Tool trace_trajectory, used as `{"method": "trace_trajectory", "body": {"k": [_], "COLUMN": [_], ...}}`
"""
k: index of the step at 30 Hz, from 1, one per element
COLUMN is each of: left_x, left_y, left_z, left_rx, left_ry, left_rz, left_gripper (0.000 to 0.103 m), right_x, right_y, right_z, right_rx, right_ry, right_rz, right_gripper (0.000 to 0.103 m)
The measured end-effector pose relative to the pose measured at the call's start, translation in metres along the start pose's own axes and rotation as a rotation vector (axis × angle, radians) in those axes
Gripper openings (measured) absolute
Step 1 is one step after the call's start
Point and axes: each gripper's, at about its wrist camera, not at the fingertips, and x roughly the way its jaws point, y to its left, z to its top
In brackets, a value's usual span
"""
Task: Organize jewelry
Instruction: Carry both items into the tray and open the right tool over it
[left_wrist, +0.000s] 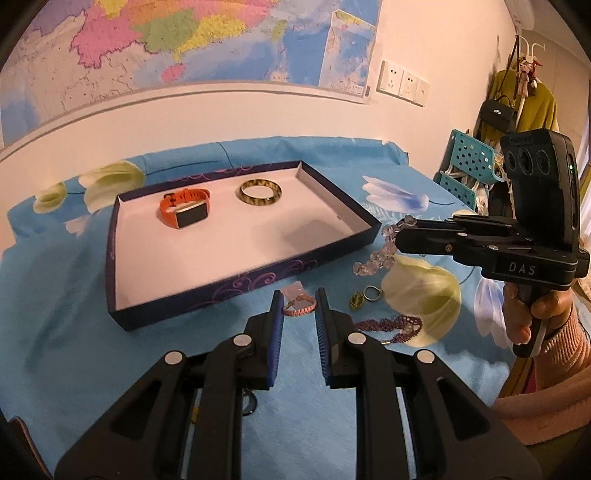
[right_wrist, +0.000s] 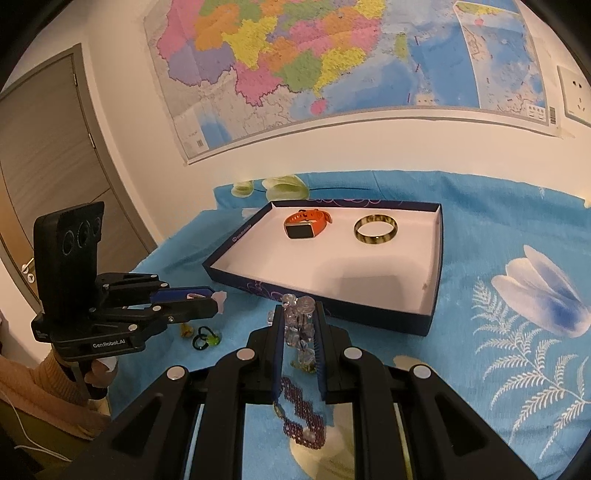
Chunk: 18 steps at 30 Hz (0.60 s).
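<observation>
A dark blue tray (left_wrist: 207, 291) (right_wrist: 436, 258) with a white floor lies on the blue cloth. In it are an orange smartwatch (left_wrist: 184, 210) (right_wrist: 306, 225) and a yellow-green bangle (left_wrist: 259, 192) (right_wrist: 375, 229). My left gripper (left_wrist: 299, 299) (right_wrist: 216, 301) hovers in front of the tray's near wall, shut on a pink woven bracelet (left_wrist: 300, 309) with a pale tag (right_wrist: 221, 298). My right gripper (right_wrist: 299, 310) (left_wrist: 400, 232) is beside the tray's right corner, shut on a clear crystal bead bracelet (left_wrist: 373, 260) (right_wrist: 301, 321) that dangles from its pads.
On the cloth right of the tray lie a purple bead necklace (left_wrist: 388, 326) (right_wrist: 303, 417), a metal ring (left_wrist: 371, 293) and a small green piece (left_wrist: 356, 301). Green and black loops (right_wrist: 207, 338) lie under the left gripper. A wall with a map stands behind.
</observation>
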Motion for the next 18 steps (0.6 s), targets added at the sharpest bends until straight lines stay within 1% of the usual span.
{"method": "trace_trajectory", "body": {"k": [8, 18], "left_x": [-0.002, 0.001], "left_y": [0.007, 0.023], "left_z": [0.006, 0.019], "left_rx": [0.003, -0.001], "left_ry": [-0.025, -0.038], "left_rz": [0.025, 0.063], "left_gripper": [0.017, 0.018], "right_x": [0.007, 0.021], "right_y": [0.0, -0.002], "right_z": [0.01, 0.028], "right_rx": [-0.008, -0.028], "right_ry": [-0.007, -0.009], "right_rz": [0.003, -0.002], "right_gripper": [0.013, 0.013]}}
